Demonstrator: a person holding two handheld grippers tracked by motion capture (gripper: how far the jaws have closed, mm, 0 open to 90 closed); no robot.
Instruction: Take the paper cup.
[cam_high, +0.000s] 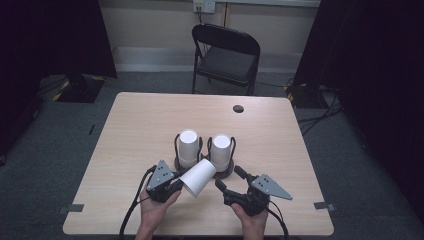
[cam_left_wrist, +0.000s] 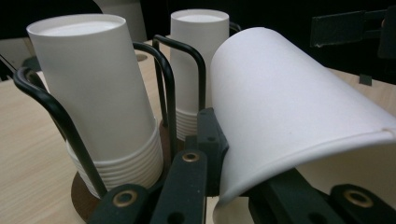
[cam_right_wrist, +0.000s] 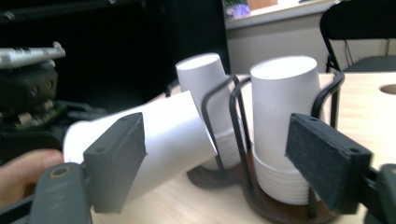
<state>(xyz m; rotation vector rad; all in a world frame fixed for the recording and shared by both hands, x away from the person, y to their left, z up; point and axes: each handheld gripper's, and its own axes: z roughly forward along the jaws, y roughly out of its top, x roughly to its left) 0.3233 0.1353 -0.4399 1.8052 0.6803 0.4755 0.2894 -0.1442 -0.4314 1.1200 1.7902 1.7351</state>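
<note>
Two stacks of upturned white paper cups, a left stack (cam_high: 188, 147) and a right stack (cam_high: 221, 148), stand side by side in black wire holders at the table's middle front. My left gripper (cam_high: 179, 184) is shut on the rim of a single white cup (cam_high: 199, 176), which lies tilted with its base toward the stacks. In the left gripper view this cup (cam_left_wrist: 289, 107) sits right of the nearer stack (cam_left_wrist: 93, 93). My right gripper (cam_high: 230, 179) is open just right of the held cup. In its own view the jaws stand wide around the cup (cam_right_wrist: 163, 135) and the nearer stack (cam_right_wrist: 280, 116) without touching either.
A black folding chair (cam_high: 227, 55) stands beyond the light wooden table (cam_high: 135, 120). A round cable hole (cam_high: 238, 108) sits near the table's far right edge. Cables trail from both grippers over the front edge. Dark curtains flank the room.
</note>
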